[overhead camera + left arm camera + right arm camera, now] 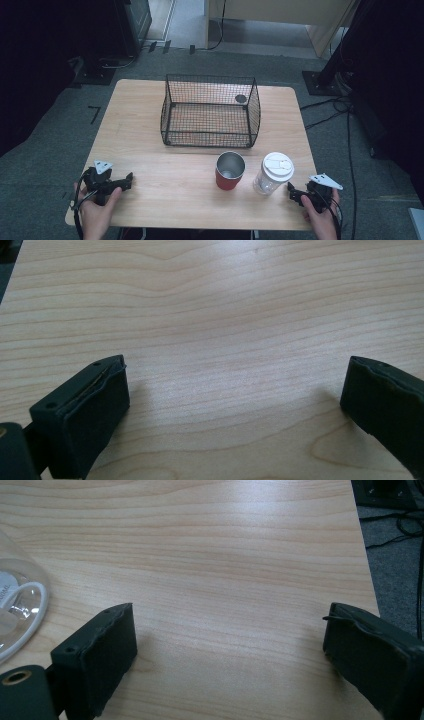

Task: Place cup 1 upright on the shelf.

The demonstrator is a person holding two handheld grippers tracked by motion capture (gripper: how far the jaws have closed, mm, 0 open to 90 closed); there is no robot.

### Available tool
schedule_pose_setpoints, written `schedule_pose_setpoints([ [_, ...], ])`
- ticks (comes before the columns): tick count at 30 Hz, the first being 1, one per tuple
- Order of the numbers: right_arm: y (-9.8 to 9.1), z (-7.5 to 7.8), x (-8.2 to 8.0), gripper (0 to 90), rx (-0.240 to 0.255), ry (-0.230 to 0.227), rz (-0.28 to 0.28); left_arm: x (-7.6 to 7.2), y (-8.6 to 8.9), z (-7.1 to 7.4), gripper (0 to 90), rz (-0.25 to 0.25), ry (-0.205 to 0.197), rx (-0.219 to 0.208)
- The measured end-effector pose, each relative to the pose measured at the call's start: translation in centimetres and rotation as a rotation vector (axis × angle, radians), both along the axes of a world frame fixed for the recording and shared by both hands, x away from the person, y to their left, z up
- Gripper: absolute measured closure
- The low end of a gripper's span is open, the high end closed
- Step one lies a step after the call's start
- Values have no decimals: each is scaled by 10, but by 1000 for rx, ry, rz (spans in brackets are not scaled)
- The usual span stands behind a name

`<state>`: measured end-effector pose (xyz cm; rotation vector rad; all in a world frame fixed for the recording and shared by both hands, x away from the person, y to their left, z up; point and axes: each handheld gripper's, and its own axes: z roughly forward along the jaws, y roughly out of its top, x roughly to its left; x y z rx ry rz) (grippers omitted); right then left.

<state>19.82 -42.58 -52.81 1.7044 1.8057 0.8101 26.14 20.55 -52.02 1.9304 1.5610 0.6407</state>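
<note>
1. The left gripper (131,178) is held at the counter's (150,150) near left corner, jaws apart with nothing but bare wood between them; it is well apart from both vessels.
2. The red cup (230,171) is stood upright near the middle, mouth open; the wire basket (210,111) is set behind it.
3. The lidded clear jar (273,173) is stood upright just beside the cup; the right gripper (291,192), jaws apart and empty, is the nearer one, the jar lying just to its left.
</note>
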Motion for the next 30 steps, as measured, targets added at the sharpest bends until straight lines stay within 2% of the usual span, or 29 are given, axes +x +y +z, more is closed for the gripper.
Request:
schedule_pose_setpoints([
  [6,0,0,0,67,1,0,0,0,0,0,0,2,0,-1],
  [8,0,0,0,67,1,0,0,0,-4,0,0,40,0,-1],
  [9,0,0,0,67,1,0,0,0,-5,0,0,43,-1,-2],
  [17,0,0,1,67,1,1,1,-3,-4,2,0,30,11,-1],
  [19,0,0,1,67,1,1,0,-5,-7,4,0,28,1,-28],
  [23,0,0,1,67,0,1,1,-8,-18,13,0,-3,-29,-62],
  [26,0,0,1,67,1,1,1,-10,-32,20,0,-47,-48,-94],
  [28,0,0,1,67,0,1,0,-12,-48,26,0,-92,-65,-102],
  [30,0,0,1,67,1,1,0,-12,-53,28,0,-108,-70,-108],
])
